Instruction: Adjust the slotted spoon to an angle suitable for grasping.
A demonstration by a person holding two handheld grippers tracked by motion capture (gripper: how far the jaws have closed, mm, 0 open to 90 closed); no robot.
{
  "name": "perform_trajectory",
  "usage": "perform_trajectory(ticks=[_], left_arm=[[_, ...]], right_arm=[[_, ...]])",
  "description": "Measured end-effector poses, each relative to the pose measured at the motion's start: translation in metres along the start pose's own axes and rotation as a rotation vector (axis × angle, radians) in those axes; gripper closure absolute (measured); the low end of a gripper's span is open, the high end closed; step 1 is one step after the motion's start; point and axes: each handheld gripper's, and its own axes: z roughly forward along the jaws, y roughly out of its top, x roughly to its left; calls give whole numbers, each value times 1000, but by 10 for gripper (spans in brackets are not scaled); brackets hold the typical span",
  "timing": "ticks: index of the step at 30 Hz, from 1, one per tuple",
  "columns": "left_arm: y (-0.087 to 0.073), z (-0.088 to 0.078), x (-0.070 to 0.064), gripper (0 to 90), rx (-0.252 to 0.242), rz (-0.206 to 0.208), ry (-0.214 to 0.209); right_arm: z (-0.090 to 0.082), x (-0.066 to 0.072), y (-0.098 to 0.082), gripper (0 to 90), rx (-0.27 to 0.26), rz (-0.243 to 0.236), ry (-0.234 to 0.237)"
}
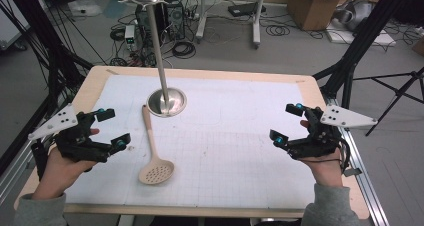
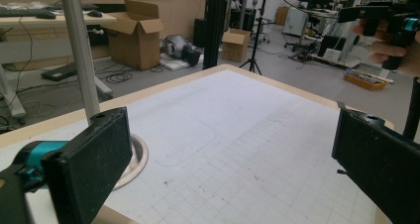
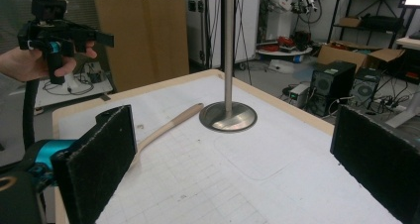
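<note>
While both hands hover, left gripper [image 1: 114, 128] jaws apart, right gripper [image 1: 285, 122] apart, slotted spoon [image 1: 154, 156] unlabelled.

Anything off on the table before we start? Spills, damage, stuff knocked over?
Nothing stands out. The slotted spoon lies flat on the white mat, handle toward the metal stand, which is upright. No spills or damage visible. The left gripper and right gripper are both open and holding nothing.

Left gripper [image 2: 228, 154] jaws wide apart over gridded mat [image 2: 237, 130]; stand pole [image 2: 79, 50] left.
</note>
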Motion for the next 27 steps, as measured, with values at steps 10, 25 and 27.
perform_trajectory(ticks=[10, 25, 27], left_arm=[[-9, 8, 4, 25, 32, -28, 9], [-27, 17, 12, 365, 133, -1, 23], [-31, 19, 13, 423, 148, 3, 23]], right_arm=[[-3, 0, -1, 26, -6, 9, 5], [3, 2, -3, 26, 23, 2, 10], [2, 2, -3, 29, 20, -3, 0]])
